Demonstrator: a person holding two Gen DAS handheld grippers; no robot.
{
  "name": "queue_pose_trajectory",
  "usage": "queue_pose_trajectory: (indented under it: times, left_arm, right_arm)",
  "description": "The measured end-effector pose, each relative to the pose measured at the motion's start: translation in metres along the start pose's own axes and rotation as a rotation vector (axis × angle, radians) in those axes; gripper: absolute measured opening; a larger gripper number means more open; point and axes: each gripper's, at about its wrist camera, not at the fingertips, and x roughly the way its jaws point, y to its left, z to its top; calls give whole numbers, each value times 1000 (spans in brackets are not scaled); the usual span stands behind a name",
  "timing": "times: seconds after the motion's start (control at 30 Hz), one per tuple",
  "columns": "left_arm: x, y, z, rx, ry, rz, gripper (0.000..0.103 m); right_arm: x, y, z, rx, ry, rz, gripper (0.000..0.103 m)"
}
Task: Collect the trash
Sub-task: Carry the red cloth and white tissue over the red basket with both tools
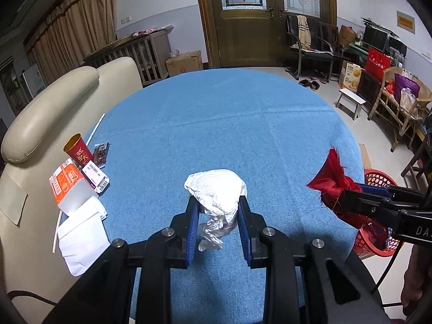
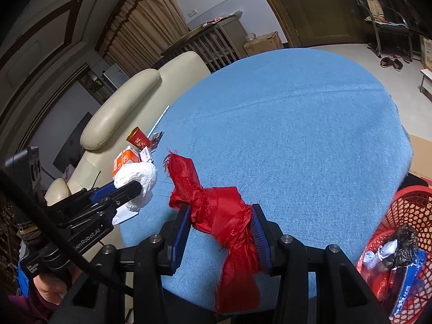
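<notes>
My left gripper (image 1: pixel 218 202) is shut on a crumpled white plastic bag (image 1: pixel 216 189) and holds it above the blue table (image 1: pixel 229 124). It also shows in the right wrist view (image 2: pixel 140 178). My right gripper (image 2: pixel 220 213) is shut on a frayed red ribbon (image 2: pixel 216 210), whose tail hangs down over the table's near edge. The ribbon shows at the right in the left wrist view (image 1: pixel 333 178). A red mesh basket (image 2: pixel 410 210) stands on the floor at the table's right and holds several pieces of trash.
At the table's left edge lie a red paper cup (image 1: pixel 78 148), an orange and white carton (image 1: pixel 67 186), a snack packet (image 1: pixel 101 154), a labelled card (image 1: pixel 95 179), white paper (image 1: pixel 81 232) and a straw (image 1: pixel 94 129). A cream sofa (image 1: pixel 48 113) stands left.
</notes>
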Motion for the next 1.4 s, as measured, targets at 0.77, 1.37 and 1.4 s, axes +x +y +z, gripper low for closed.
queue_pose_trajectory:
  times: [0.77,1.37,1.4]
  left_arm:
    - [-7,-27,-4,66,0,-11,29]
    - [-7,-47,-4,109,3,-33,30]
    - [-7,-49,-4,110,3,-34,30]
  right_arm:
    - [-23,-18,-11,57,-37,-13,47]
    - [-43,-33,-18,85,-63,-41,47]
    - [-45,-33,-19,85,-65,-48,47]
